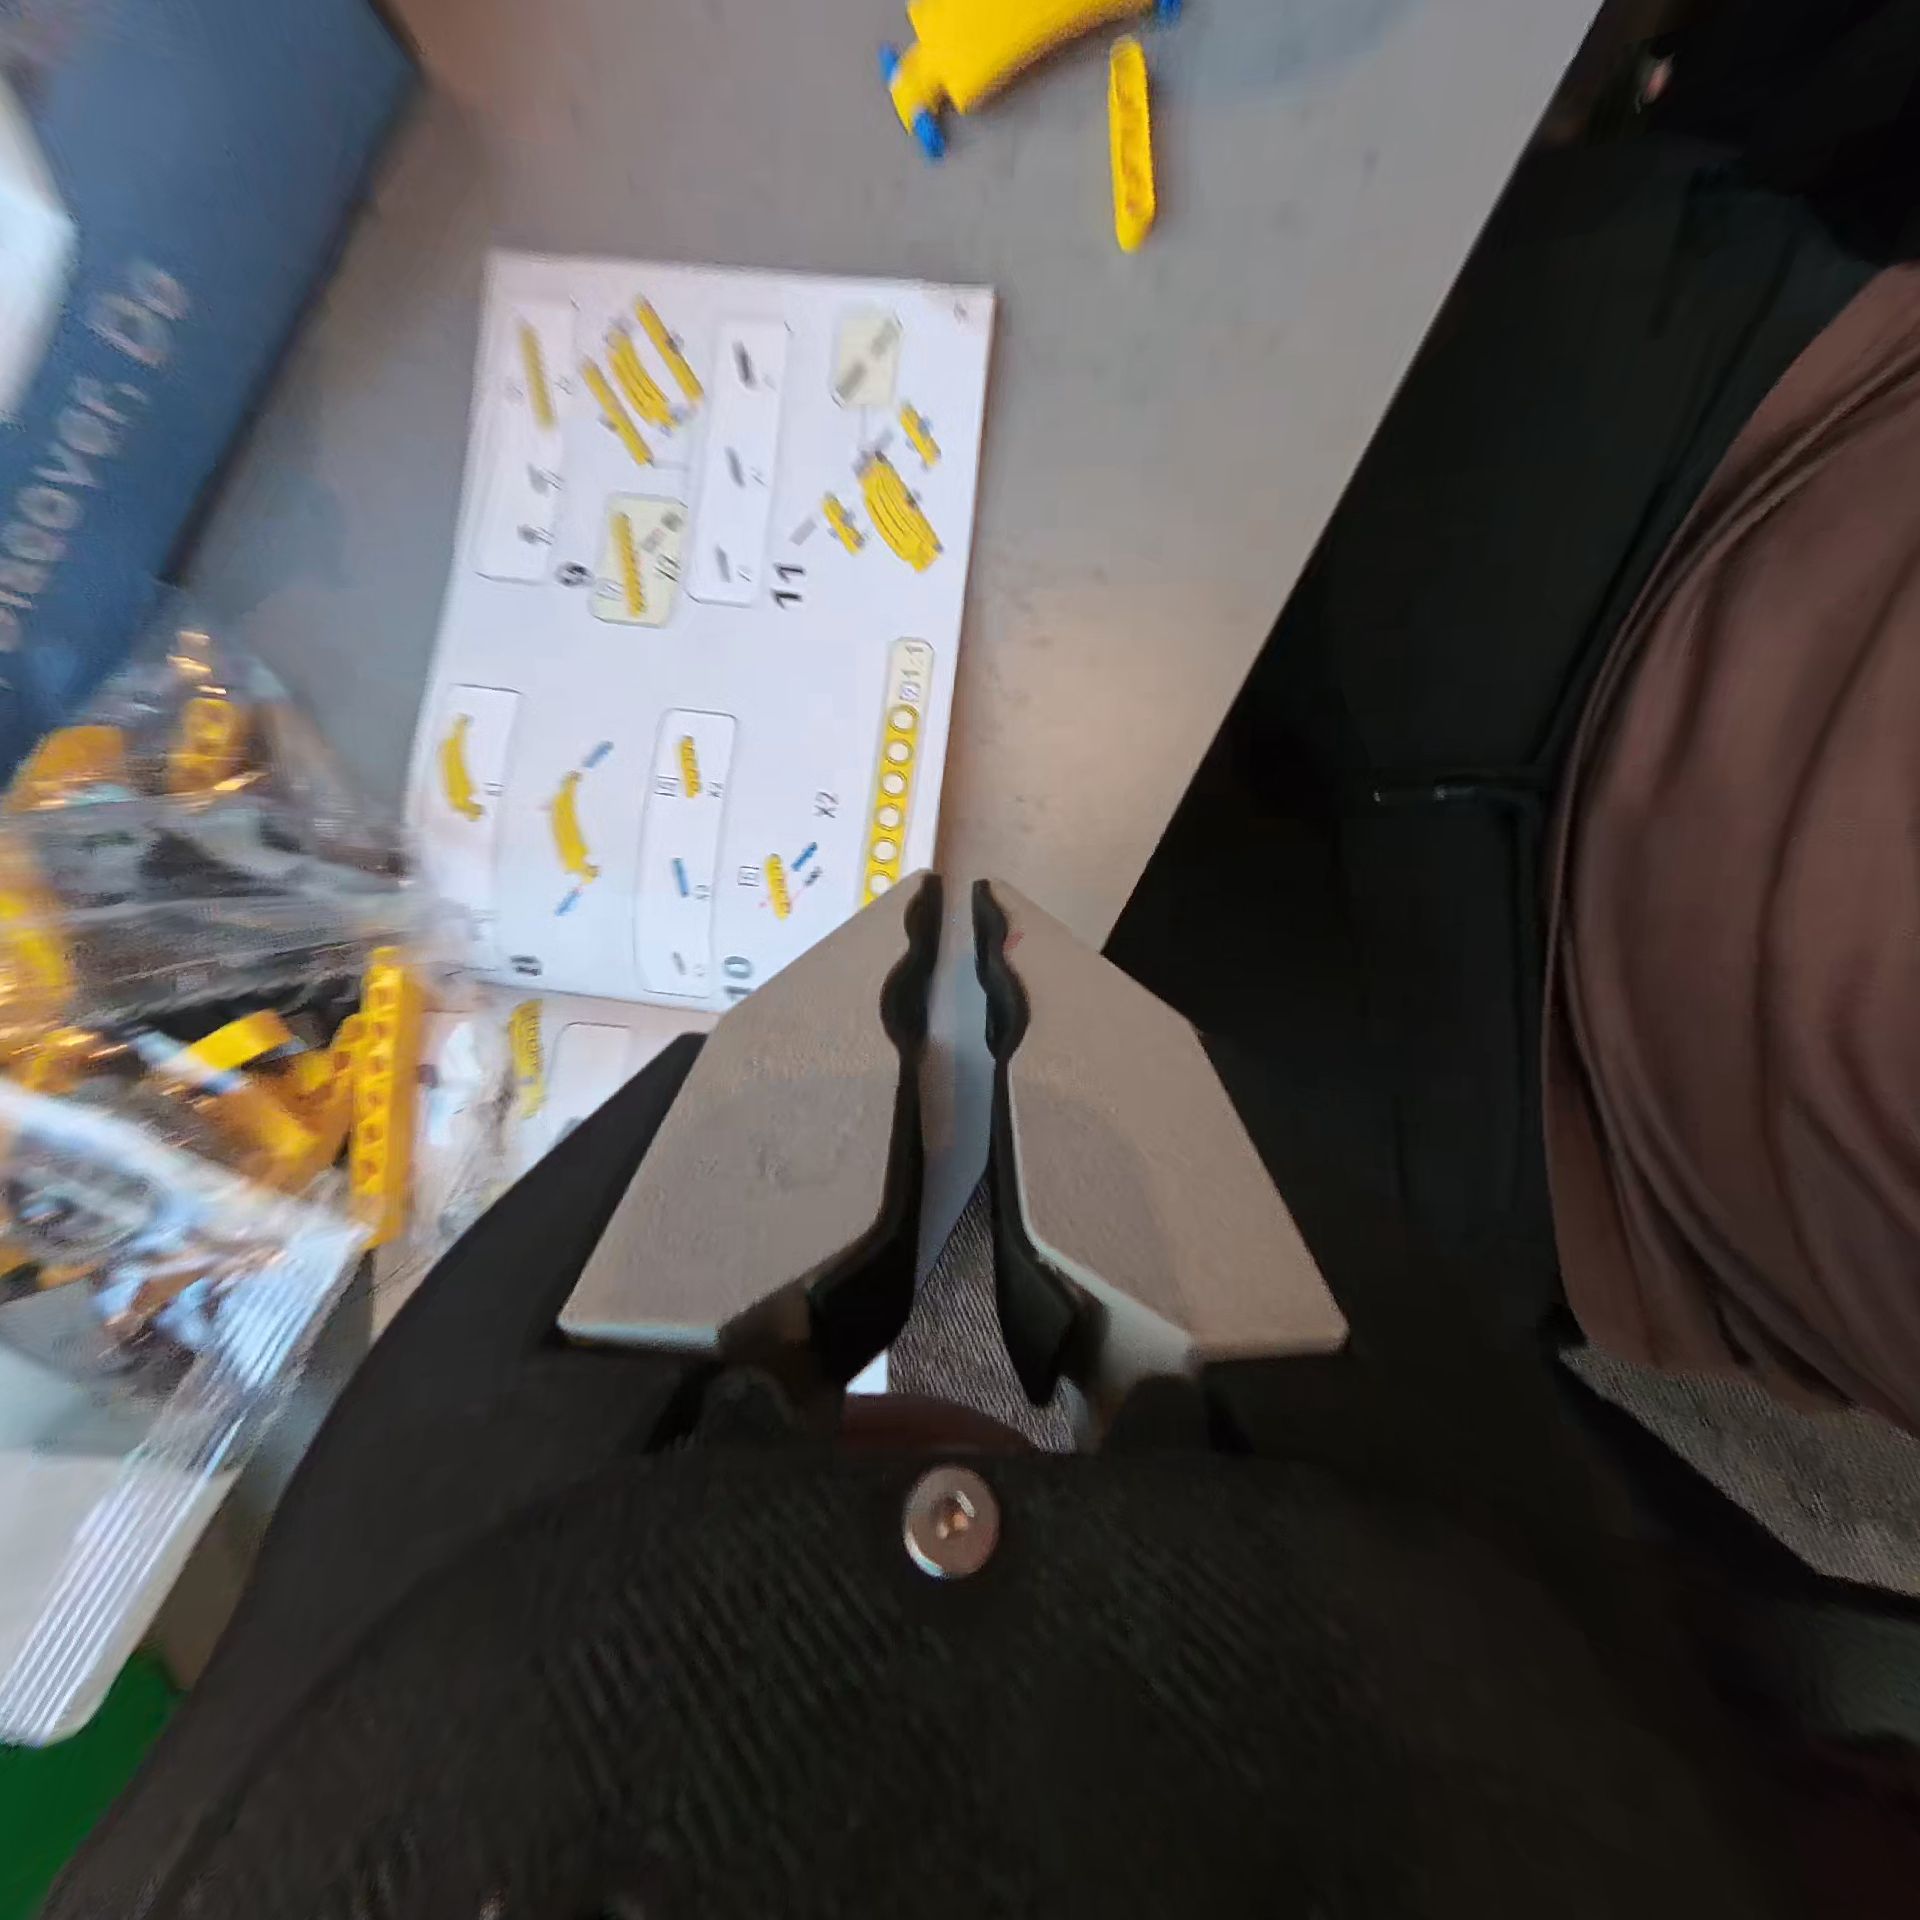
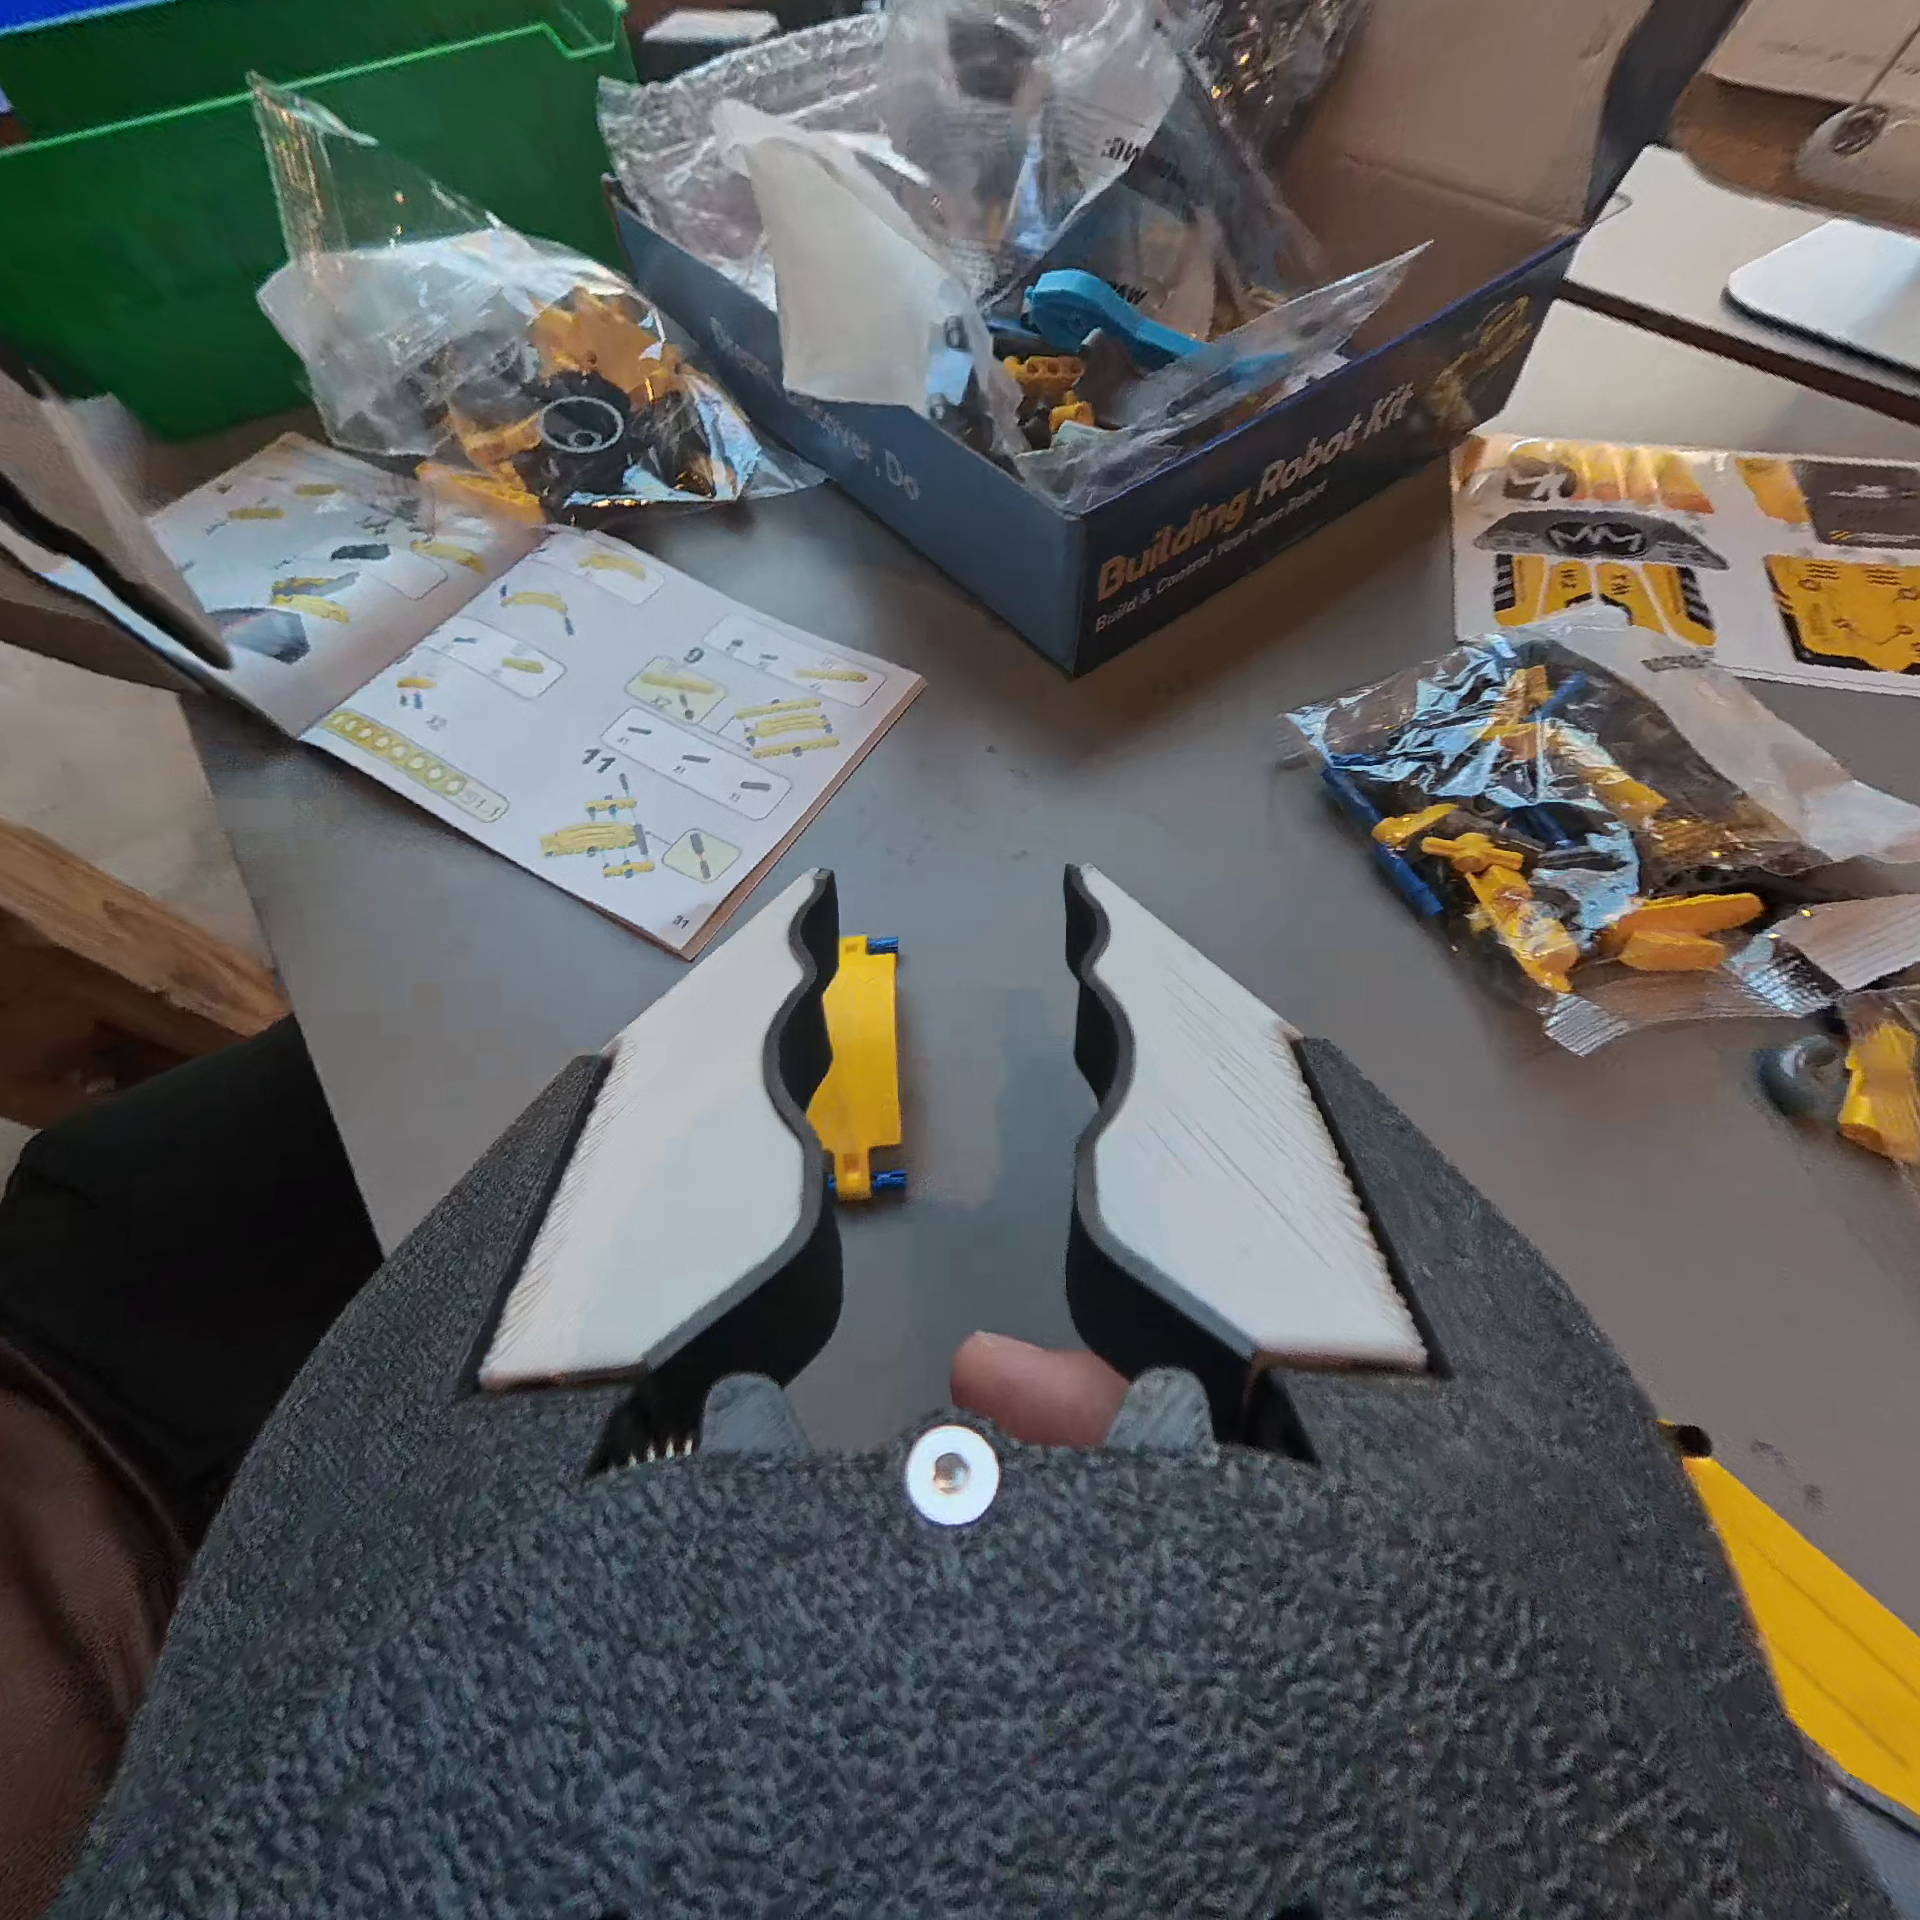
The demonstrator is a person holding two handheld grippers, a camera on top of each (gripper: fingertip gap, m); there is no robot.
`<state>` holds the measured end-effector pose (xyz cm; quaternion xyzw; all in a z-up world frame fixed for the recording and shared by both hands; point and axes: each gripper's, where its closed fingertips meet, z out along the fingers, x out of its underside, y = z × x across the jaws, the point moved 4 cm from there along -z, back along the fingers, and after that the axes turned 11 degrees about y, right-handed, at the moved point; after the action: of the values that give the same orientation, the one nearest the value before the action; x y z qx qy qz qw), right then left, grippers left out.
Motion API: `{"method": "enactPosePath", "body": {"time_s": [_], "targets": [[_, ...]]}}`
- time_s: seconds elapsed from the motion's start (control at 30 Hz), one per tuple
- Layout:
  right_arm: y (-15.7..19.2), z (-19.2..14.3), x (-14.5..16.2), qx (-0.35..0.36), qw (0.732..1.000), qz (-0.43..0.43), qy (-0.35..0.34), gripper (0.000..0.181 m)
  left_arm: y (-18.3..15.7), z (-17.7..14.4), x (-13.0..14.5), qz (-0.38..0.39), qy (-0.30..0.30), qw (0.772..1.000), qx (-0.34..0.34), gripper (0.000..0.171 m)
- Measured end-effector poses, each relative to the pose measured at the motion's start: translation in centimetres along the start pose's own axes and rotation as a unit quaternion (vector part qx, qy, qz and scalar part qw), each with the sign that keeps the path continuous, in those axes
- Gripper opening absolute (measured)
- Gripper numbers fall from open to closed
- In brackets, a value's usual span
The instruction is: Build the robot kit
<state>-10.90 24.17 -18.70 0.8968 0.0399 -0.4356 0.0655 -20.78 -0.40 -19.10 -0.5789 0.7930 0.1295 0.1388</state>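
Your left gripper [image 1: 957, 894] hangs above the near edge of the grey desk [image 1: 1122, 520], its jaws drawn to a narrow slit with nothing between them. Its tips sit just over the lower right corner of the open instruction booklet [image 1: 717, 623], which lies flat on the desk. To the left of it a clear bag of yellow and black parts [image 1: 208, 987] is blurred, and beyond that stands the side of a dark blue box [image 1: 177, 312]. Far up the desk lie a yellow assembly with blue pins [image 1: 997, 62] and a loose yellow beam [image 1: 1132, 145] just beside it. A brown garment [image 1: 1745, 883] fills the right side of that view.

Your right gripper [image 2: 951, 883] is held low over the desk with its jaws wide apart and empty. The yellow assembly with blue pins lies on the desk between them, close against the inner face of the left-hand finger [image 2: 810, 997]; you cannot tell whether it touches. A fingertip [image 2: 1029, 1392] shows behind the jaws. Ahead, the booklet lies open to the left, the blue box full of bagged parts sits in the middle, and a green bin [image 2: 156, 239] stands behind. To the right rest another bag of parts [image 2: 1558, 831] and a sticker sheet [image 2: 1704, 551].
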Motion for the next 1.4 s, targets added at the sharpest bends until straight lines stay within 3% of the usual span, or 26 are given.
{"method": "enactPosePath", "body": {"time_s": [0.1, 0.23, 0.37, 0.53, 1.07, 1.4], "targets": [[-0.5, 0.2, 0.0, 0.012, 0.999, 0.014, -0.041, 0.043, 1.9, -3.9, -0.5, -0.042, -0.071, 0.995, -0.061, 0.013], [-0.8, 1.0, 0.3, 0.039, 0.998, -0.003, -0.056, 0.043, 6.0, -8.8, -0.2, -0.142, -0.160, 0.960, -0.182, 0.021], [-0.7, 0.8, -0.2, 0.057, 0.995, -0.017, -0.079, 0.041, 8.1, -9.2, 1.4, -0.187, -0.154, 0.945, -0.220, 0.031], [-0.4, 1.4, 0.0, 0.052, 0.996, -0.029, -0.060, 0.041, 9.7, -9.1, 1.5, -0.210, -0.148, 0.928, -0.269, 0.041], [-0.4, 1.4, 0.0, 0.033, 0.997, -0.019, -0.061, 0.039, 10.4, -11.7, 0.7, -0.238, -0.231, 0.895, -0.299, 0.040], [-0.4, 1.7, 0.1, 0.024, 0.998, -0.016, -0.053, 0.039, 10.6, -12.0, 0.7, -0.239, -0.249, 0.889, -0.300, 0.032]]}}
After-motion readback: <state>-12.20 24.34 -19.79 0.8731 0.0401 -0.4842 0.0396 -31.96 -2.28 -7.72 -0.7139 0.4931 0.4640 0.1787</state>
